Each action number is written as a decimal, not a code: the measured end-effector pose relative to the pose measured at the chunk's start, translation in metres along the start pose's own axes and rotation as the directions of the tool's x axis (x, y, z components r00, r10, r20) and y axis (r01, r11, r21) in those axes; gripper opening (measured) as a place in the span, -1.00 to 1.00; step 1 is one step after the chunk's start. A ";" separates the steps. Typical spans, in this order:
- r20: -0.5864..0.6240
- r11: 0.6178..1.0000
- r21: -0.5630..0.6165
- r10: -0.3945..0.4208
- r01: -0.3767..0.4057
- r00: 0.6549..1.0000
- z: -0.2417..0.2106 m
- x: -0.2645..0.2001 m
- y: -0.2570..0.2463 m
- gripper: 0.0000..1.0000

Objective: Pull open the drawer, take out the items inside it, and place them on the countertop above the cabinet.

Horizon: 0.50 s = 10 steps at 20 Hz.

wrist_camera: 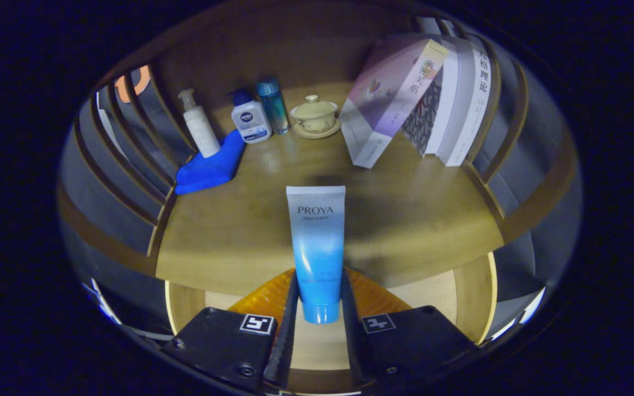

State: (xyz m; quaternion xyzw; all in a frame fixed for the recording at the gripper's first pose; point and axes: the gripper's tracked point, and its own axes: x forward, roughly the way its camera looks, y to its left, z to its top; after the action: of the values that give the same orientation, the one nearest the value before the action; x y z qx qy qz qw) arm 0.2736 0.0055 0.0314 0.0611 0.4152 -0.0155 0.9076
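Gripping the tube (317, 247) in our hand-held gripper (318, 308), we have the drawer (474, 297) open below; the counter (416, 220) ahead awaits it.

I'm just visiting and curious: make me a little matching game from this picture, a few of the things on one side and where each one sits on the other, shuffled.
Things:
1. blue-and-white tube
2. blue cloth
3. lidded teacup
4. books

Places:
A. leaning together at the far right of the countertop
B. on a saucer at the back, beside the tall blue bottle
C. upright between the fingers of the gripper, which are closed on it
D. lying under the white pump bottle

Pairs: 1-C, 2-D, 3-B, 4-A
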 end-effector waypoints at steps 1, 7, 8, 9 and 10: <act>0.011 1.000 -0.006 0.006 -0.006 1.000 0.004 0.004 0.004 -0.11; 0.025 1.000 0.011 0.024 -0.025 0.999 0.008 0.025 0.011 -0.11; 0.028 1.000 0.017 0.019 -0.020 0.999 0.008 0.028 0.009 -0.11; 0.028 0.999 0.026 0.022 -0.022 0.999 0.008 0.030 0.008 -0.11; 0.039 0.999 0.039 0.027 -0.029 0.999 0.009 0.028 0.008 -0.11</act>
State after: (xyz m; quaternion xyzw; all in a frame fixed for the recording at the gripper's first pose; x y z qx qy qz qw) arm 0.2999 0.0134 0.0170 0.0843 0.3963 -0.0121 0.9141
